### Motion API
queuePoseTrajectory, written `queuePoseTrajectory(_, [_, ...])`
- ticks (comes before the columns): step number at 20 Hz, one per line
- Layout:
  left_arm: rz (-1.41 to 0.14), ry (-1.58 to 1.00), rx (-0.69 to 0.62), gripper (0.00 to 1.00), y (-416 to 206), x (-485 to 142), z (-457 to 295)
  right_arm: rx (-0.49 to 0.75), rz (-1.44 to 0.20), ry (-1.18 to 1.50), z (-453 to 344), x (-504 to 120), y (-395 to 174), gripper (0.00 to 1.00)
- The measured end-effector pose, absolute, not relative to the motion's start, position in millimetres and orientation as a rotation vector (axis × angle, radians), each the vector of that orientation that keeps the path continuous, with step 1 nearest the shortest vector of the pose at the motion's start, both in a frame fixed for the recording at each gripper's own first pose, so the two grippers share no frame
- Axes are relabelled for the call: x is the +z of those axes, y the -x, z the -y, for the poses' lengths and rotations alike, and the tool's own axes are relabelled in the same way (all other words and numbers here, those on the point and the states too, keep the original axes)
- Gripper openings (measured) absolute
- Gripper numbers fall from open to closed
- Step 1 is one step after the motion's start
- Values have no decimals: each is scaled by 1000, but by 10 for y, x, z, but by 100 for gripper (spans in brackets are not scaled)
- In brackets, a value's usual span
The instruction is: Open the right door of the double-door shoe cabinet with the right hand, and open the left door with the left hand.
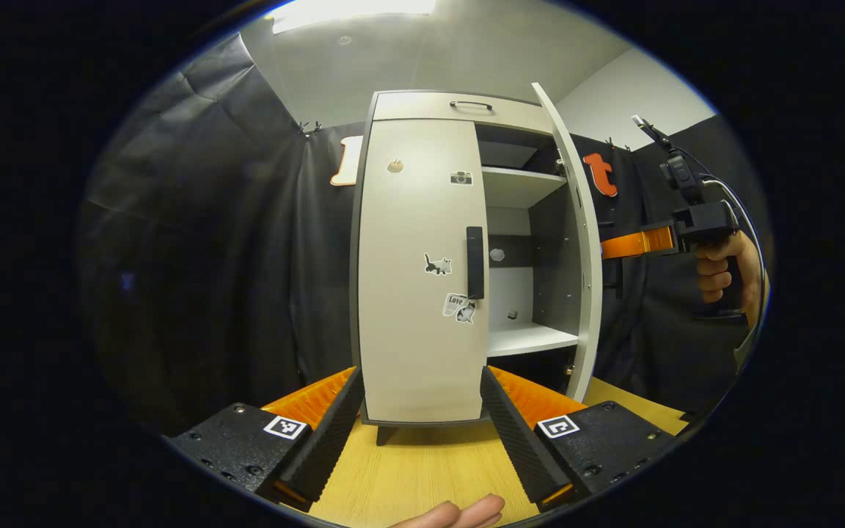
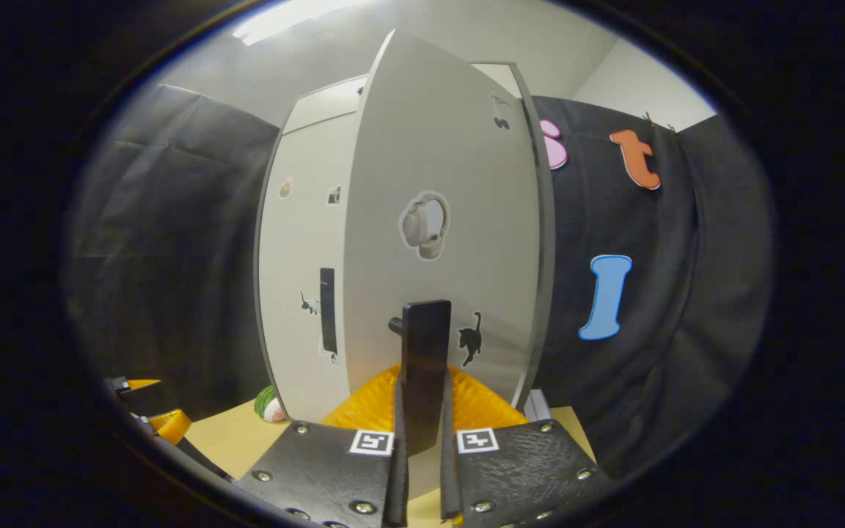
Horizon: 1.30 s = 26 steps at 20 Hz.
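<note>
White right door [image 2: 444,220] swung open, right hand-held gripper [image 2: 422,440] pinching its black handle [image 2: 426,367], left hand-held gripper [image 1: 419,433] spread before closed left door [image 1: 411,271].

Shoe cabinet [image 1: 422,106] is stood upright on worktop; right door [image 1: 576,242] is swung open, left door [image 1: 411,271] w/ black handle [image 1: 474,262] is kept closed.

Open tongs [image 1: 419,429] before closed left door [image 1: 411,293]
</note>
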<state>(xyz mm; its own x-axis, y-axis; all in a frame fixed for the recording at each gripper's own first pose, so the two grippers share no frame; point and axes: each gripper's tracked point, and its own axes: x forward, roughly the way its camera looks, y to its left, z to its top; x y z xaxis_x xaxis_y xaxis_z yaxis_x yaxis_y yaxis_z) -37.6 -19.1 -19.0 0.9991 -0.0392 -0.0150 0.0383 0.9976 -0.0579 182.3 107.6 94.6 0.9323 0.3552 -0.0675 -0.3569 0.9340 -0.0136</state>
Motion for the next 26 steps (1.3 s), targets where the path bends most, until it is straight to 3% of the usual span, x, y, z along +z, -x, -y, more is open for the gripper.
queuePoseTrajectory(7, [-45,46,-52,98,303,-329,267,360,-75,-32,-913,918,-1872,17])
queuePoseTrajectory(9, [-46,43,-56,99,300,-348,286,350,-76,-40,-858,933,-1799,5])
queuePoseTrajectory(14, [-52,46,-65,99,295,-382,329,320,-71,-33,-740,941,-1827,5])
queuePoseTrajectory(20, [-56,36,-77,98,266,-427,404,137,-62,20,-5,909,-1905,4])
queuePoseTrajectory(23, [-63,25,-84,99,242,-457,439,213,-70,-84,-47,891,-1856,2])
queuePoseTrajectory(26, [-79,28,-94,98,233,-497,498,205,-58,-92,-3,882,-1893,4])
